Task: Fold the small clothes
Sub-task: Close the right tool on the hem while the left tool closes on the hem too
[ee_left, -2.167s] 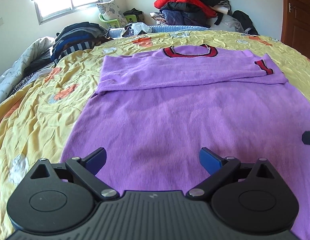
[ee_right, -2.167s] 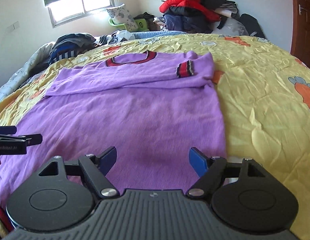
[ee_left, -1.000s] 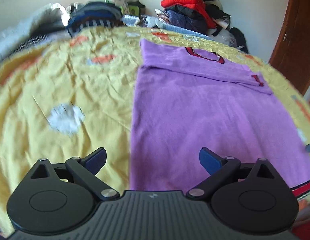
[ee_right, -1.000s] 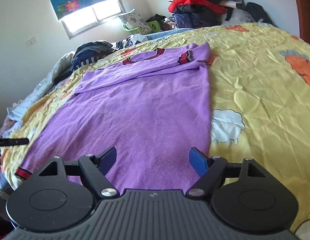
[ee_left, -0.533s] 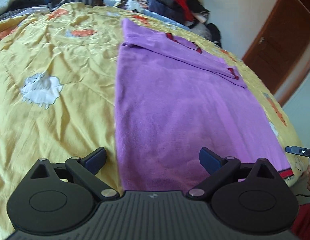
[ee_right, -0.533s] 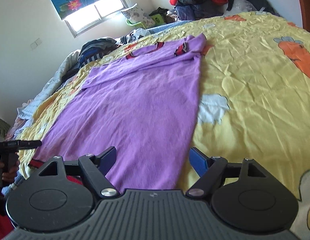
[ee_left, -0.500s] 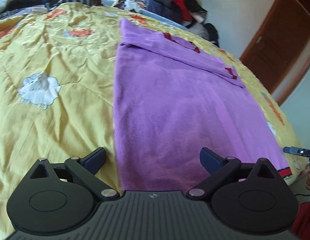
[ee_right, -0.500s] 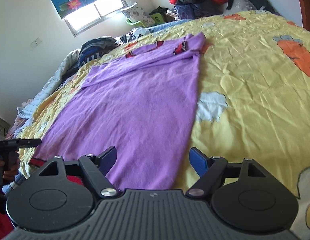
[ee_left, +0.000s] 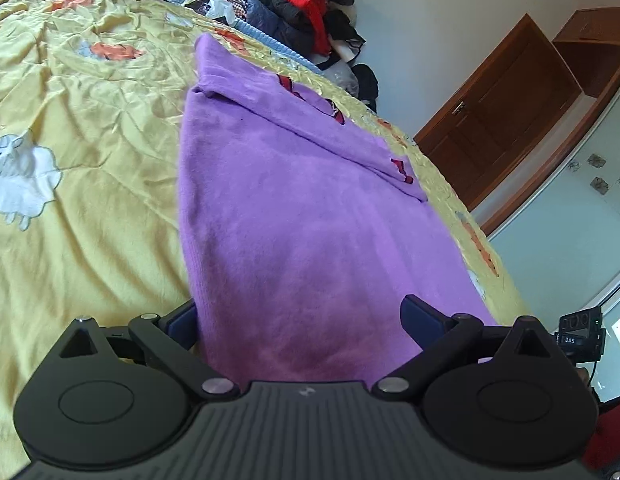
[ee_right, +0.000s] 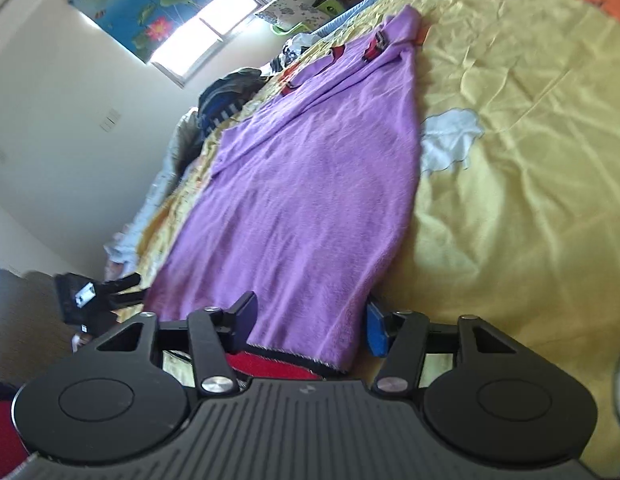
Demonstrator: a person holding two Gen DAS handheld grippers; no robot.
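A purple sweater (ee_left: pixel 302 208) with red trim lies flat on the yellow bedspread (ee_left: pixel 70 128), its sleeves folded across the chest at the far end. My left gripper (ee_left: pixel 300 320) is open at the sweater's near left hem corner, the cloth lying between its fingers. My right gripper (ee_right: pixel 310 322) is open at the near right hem corner, where the red hem band (ee_right: pixel 278 364) shows between its fingers. The sweater also shows in the right wrist view (ee_right: pixel 310 184). The left gripper appears at the left edge of the right wrist view (ee_right: pixel 122 292).
A pile of red and dark clothes (ee_left: pixel 302 4) sits beyond the bed's far end. A wooden door (ee_left: pixel 505 108) stands to the right. More folded clothes (ee_right: pixel 226 96) lie by the window. The bed's near edge is just below both grippers.
Both grippers have dropped to the sweater's near hem and tilted, each now straddling a hem corner. The right gripper's jaws have narrowed a little.
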